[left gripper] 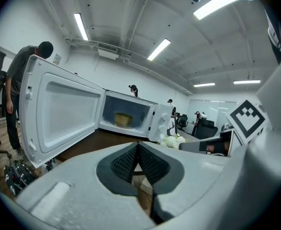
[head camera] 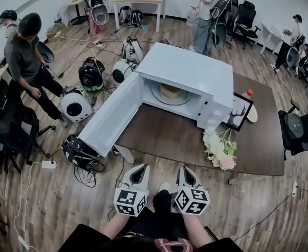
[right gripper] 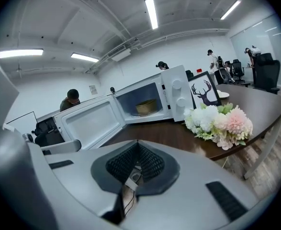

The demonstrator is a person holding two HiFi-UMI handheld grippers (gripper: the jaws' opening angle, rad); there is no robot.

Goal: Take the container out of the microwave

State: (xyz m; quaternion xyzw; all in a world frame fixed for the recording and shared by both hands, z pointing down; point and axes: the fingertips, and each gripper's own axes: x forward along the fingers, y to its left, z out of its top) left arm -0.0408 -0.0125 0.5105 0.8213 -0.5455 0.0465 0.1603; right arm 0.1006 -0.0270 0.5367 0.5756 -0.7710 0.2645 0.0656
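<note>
From your head view, the white microwave [head camera: 195, 72] sits on the dark wooden surface [head camera: 185, 140] with its door [head camera: 112, 117] swung fully open toward your left. The container [head camera: 170, 92] rests inside on the turntable, a low, round, tan tub. Your left gripper [head camera: 139, 168] and right gripper [head camera: 184, 170] are side by side near your body, short of the surface's edge and well apart from the microwave. In your left gripper view, the jaws are closed tip to tip with nothing between them, and the container [left gripper: 123, 119] shows as a squat yellowish bowl deep in the lit cavity. In your right gripper view, the jaws are likewise closed and empty. The container [right gripper: 145, 107] looks golden-tan with a rim, and a bunch of flowers [right gripper: 217, 123] lies just right of the microwave.
</note>
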